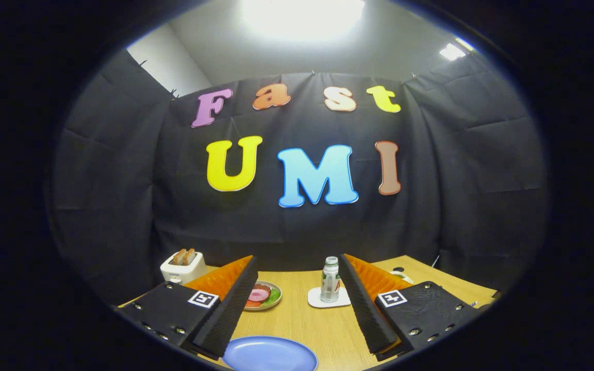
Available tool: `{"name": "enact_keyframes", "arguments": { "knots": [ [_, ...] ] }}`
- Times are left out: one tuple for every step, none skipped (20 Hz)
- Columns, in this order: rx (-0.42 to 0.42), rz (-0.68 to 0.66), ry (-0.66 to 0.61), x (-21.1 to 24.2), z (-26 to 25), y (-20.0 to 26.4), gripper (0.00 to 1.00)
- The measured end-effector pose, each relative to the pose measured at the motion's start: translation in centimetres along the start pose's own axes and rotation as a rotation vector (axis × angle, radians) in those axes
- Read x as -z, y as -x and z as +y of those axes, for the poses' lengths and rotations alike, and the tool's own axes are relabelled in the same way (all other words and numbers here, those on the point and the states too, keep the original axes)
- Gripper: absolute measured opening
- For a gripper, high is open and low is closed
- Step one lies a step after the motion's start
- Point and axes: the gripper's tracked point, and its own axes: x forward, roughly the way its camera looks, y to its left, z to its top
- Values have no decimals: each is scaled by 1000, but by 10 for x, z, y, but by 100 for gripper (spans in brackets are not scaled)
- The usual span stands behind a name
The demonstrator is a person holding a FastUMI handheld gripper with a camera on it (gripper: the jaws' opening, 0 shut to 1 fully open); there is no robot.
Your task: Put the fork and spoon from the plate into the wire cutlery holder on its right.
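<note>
My gripper (297, 268) is open, its two fingers spread wide with nothing between them, held above the wooden table (328, 330). Below and between the fingers lies a blue plate (270, 354), of which I see the far part, bare of cutlery there. The near part of the plate is cut off from sight.
Beyond the left finger sits a small plate of food (262, 296) and, further left, a white toaster (182, 266) with bread in it. A small bottle (330, 279) stands on a white coaster (328, 299) just inside the right finger. A small white object (400, 275) lies behind the right finger.
</note>
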Motion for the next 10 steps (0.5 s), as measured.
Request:
{"name": "enact_keyframes", "arguments": {
  "knots": [
    [-8,-64,48,-10,1,3,96],
    [-17,-114,92,-16,0,4,96],
    [-37,-115,98,-17,4,8,96],
    [-40,-69,90,-4,3,11,96],
    [-26,12,89,7,1,16,96],
    [-36,85,109,21,1,22,96],
    [-49,140,129,28,4,28,96],
    [-58,172,139,33,8,27,96],
    [-59,187,136,33,11,27,96],
    [-60,186,120,33,18,23,96]
  ]
}}
